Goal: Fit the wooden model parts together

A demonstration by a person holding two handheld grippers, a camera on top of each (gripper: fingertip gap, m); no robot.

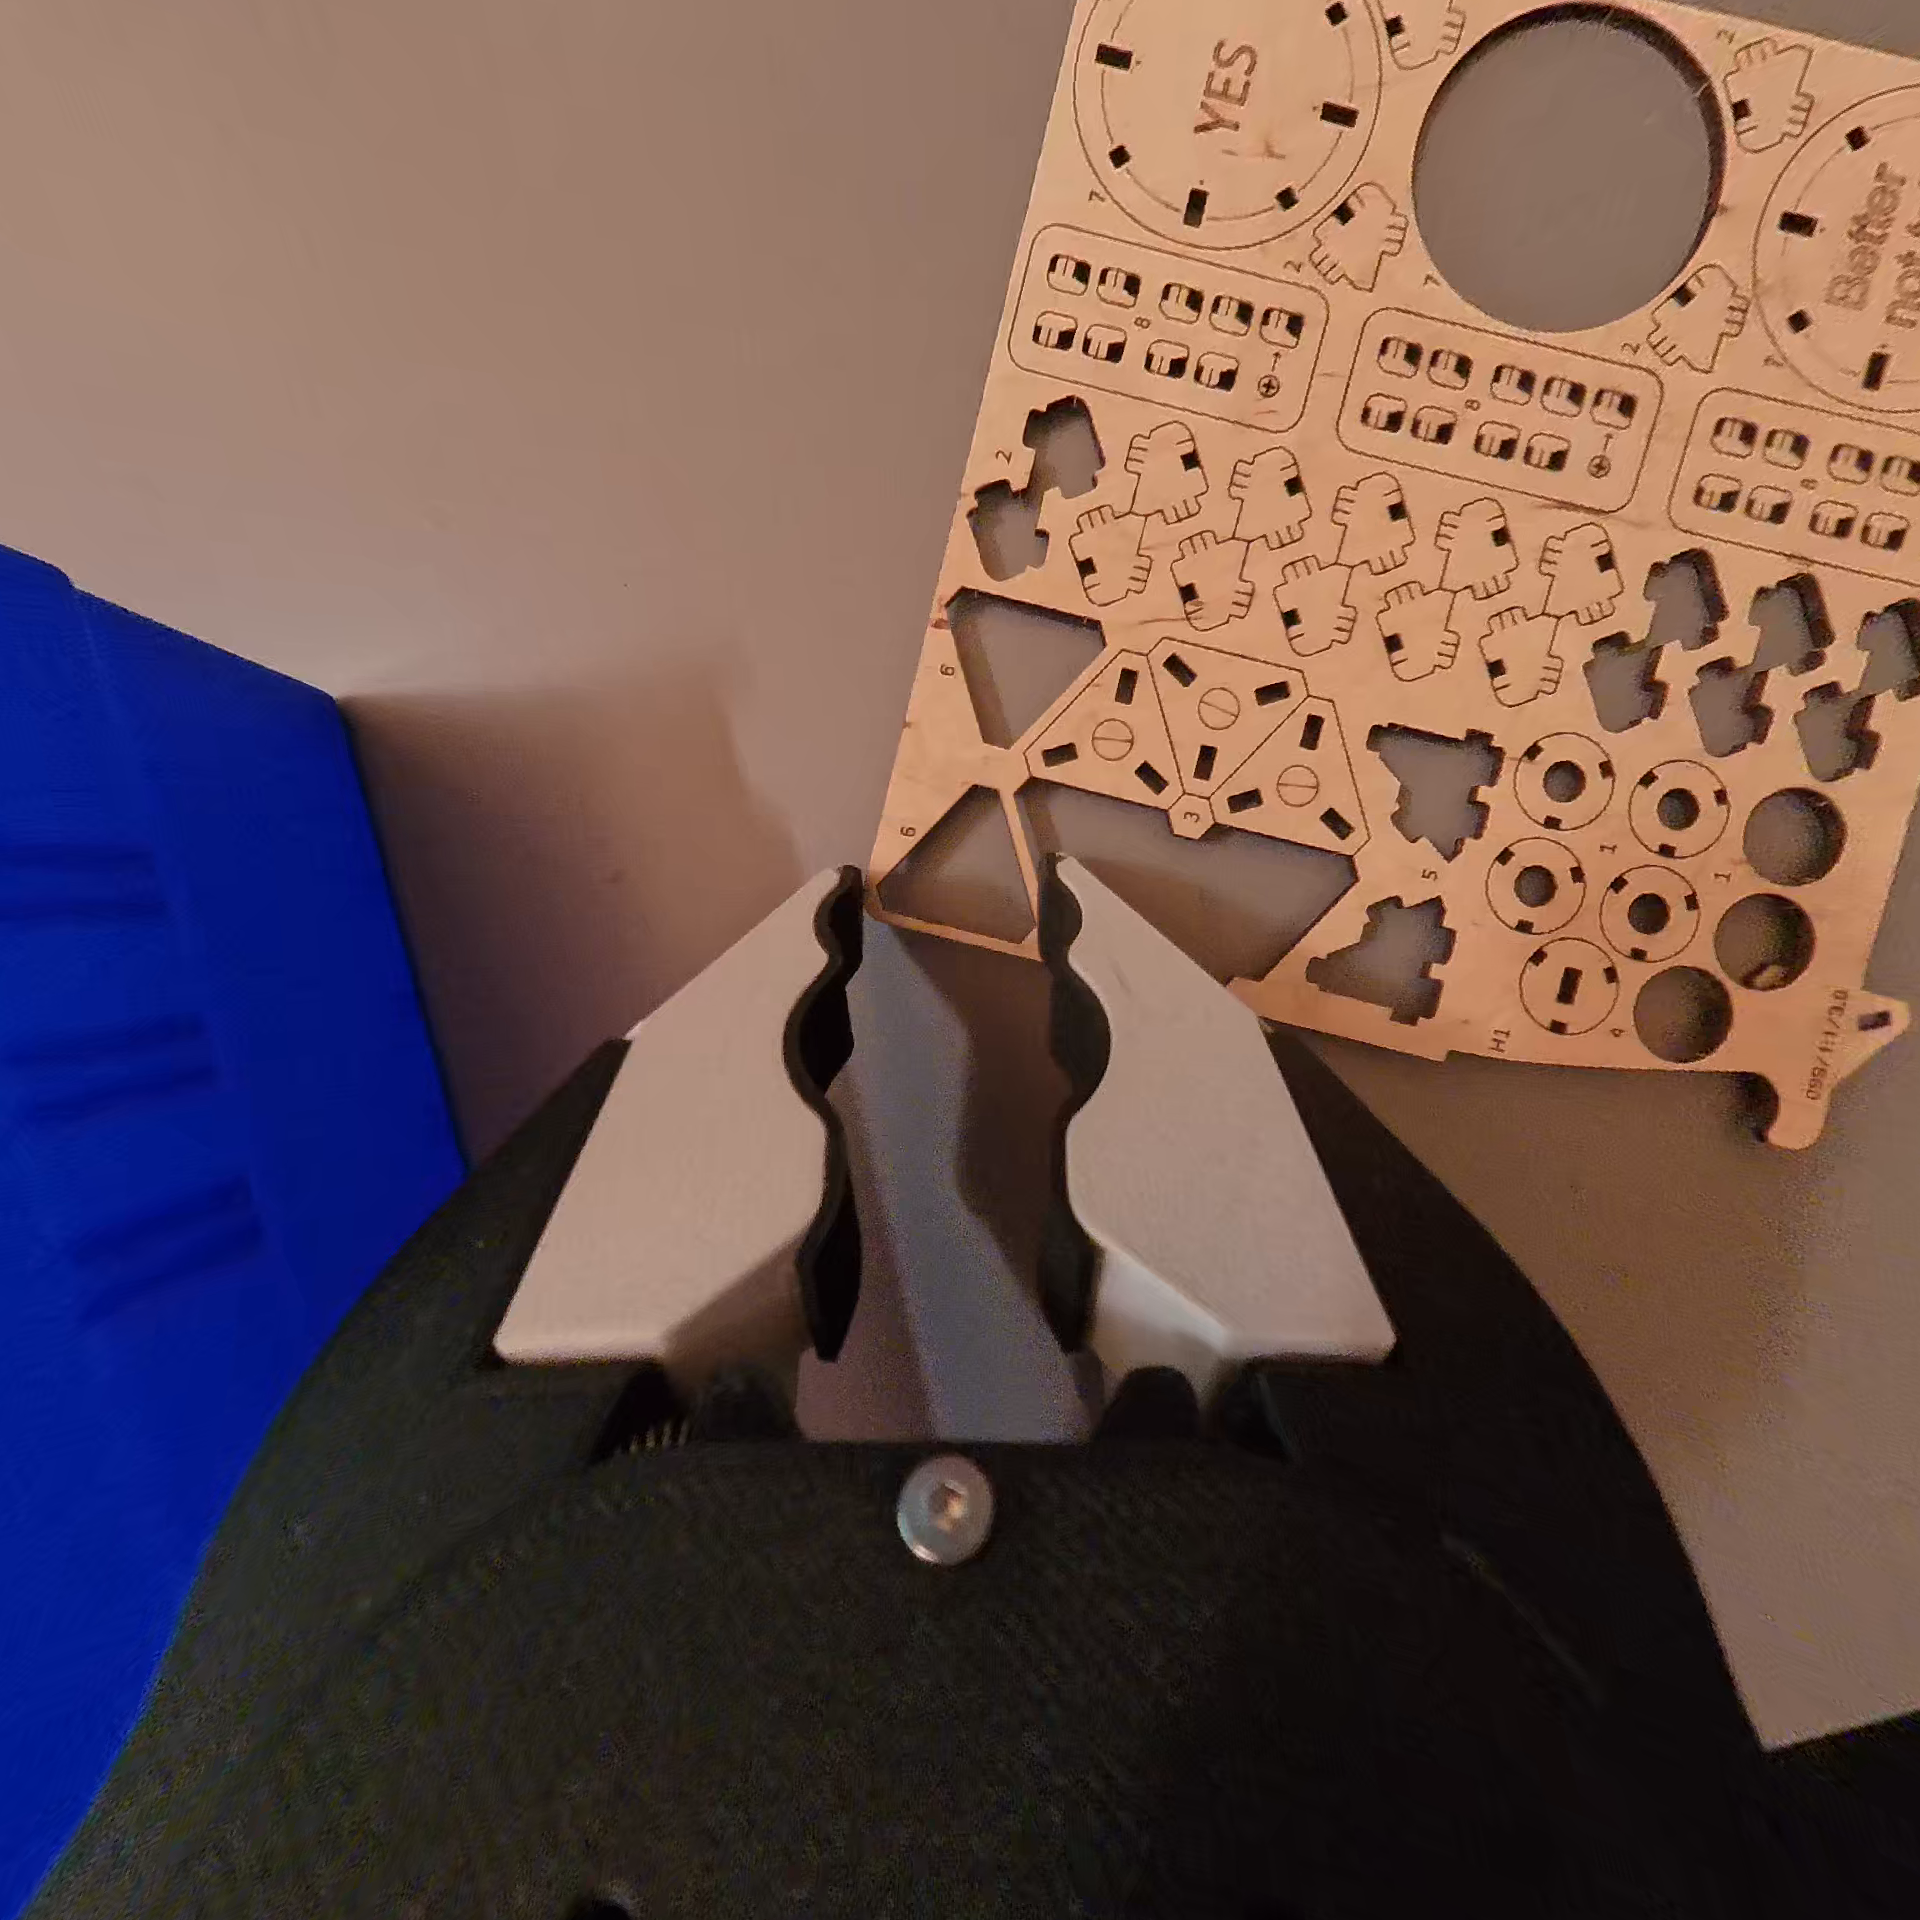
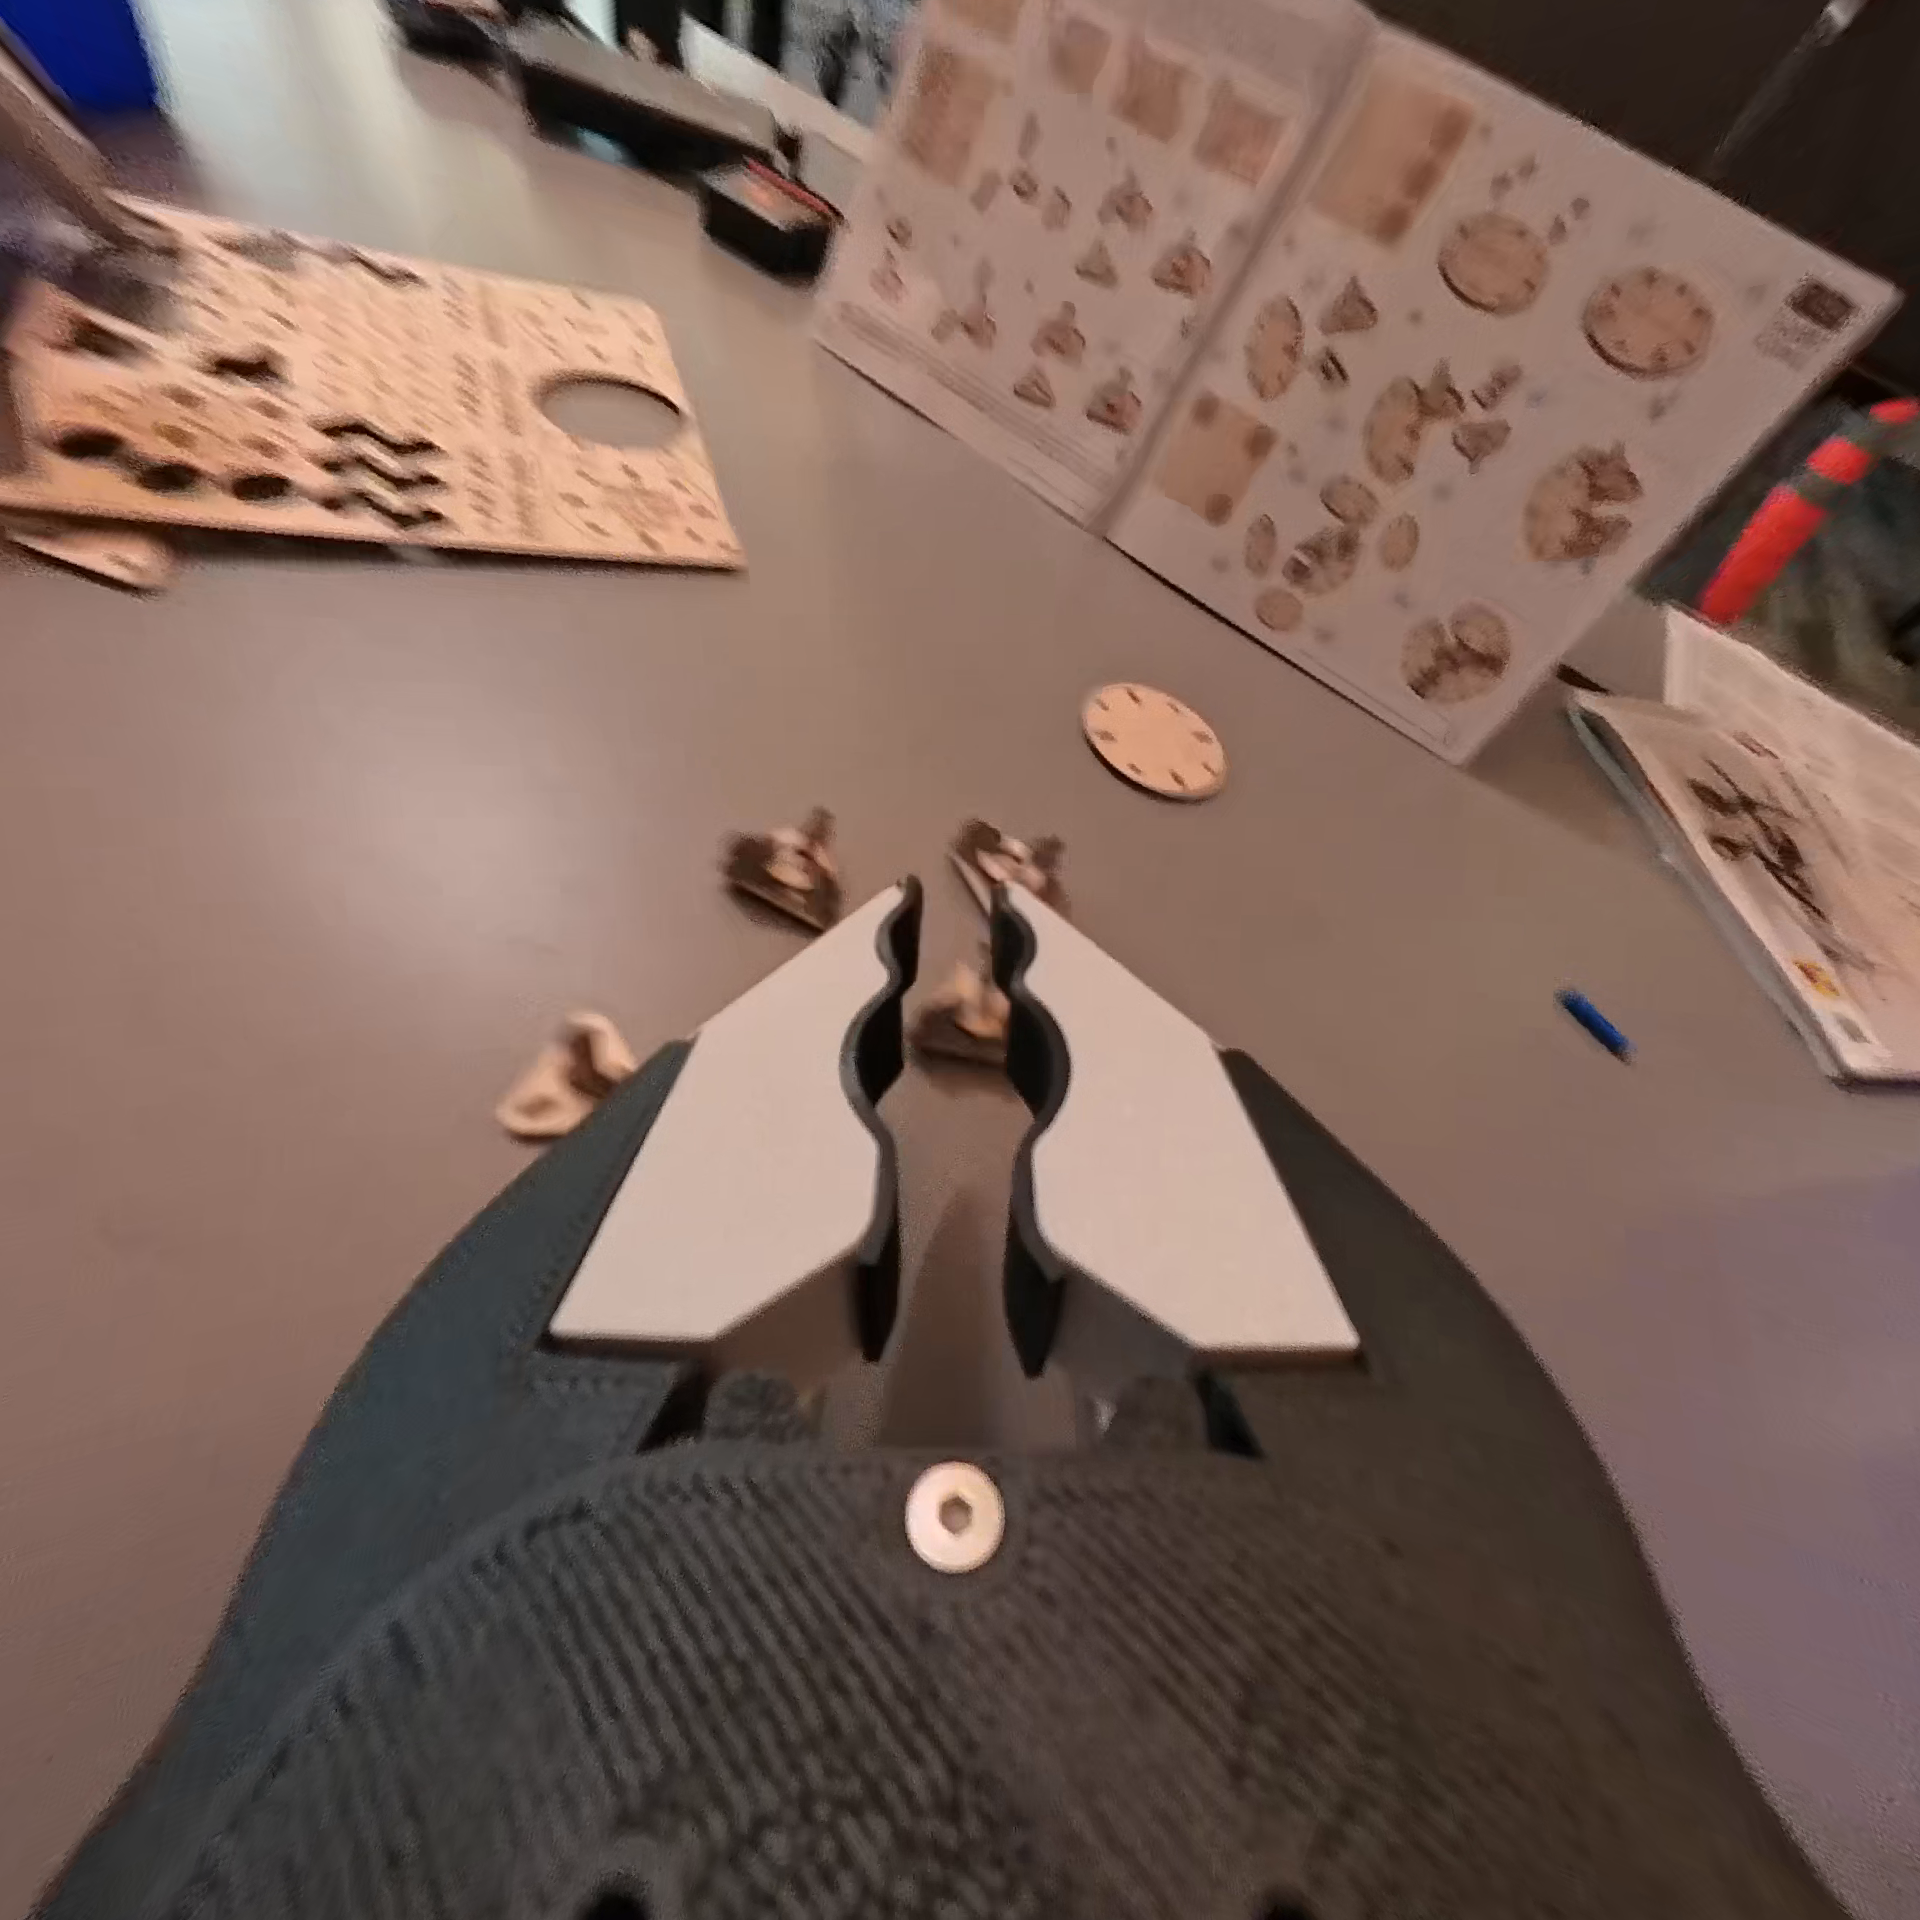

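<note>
Wooden sheet at the left claw, small wooden bits under the right.

Left wrist view: left gripper (image 1: 951, 894) stands apart, astride the near corner of the punched wooden sheet (image 1: 1455, 582), which spreads toward 1 o'clock on the grey table (image 1: 416, 416); blue cloth (image 1: 156, 935) at 9 o'clock. Right wrist view, blurred: right gripper (image 2: 956, 899) narrowly apart, nothing pinched, over small wooden pieces (image 2: 961, 1013); round disc (image 2: 1153, 741) at 1 o'clock, booklet (image 2: 1351, 343) beyond.

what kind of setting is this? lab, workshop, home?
Likely a hobby or office desk set up for a wooden model kit: laser-cut plywood sheet, open instruction booklet, loose wooden parts on a grey table.
</note>
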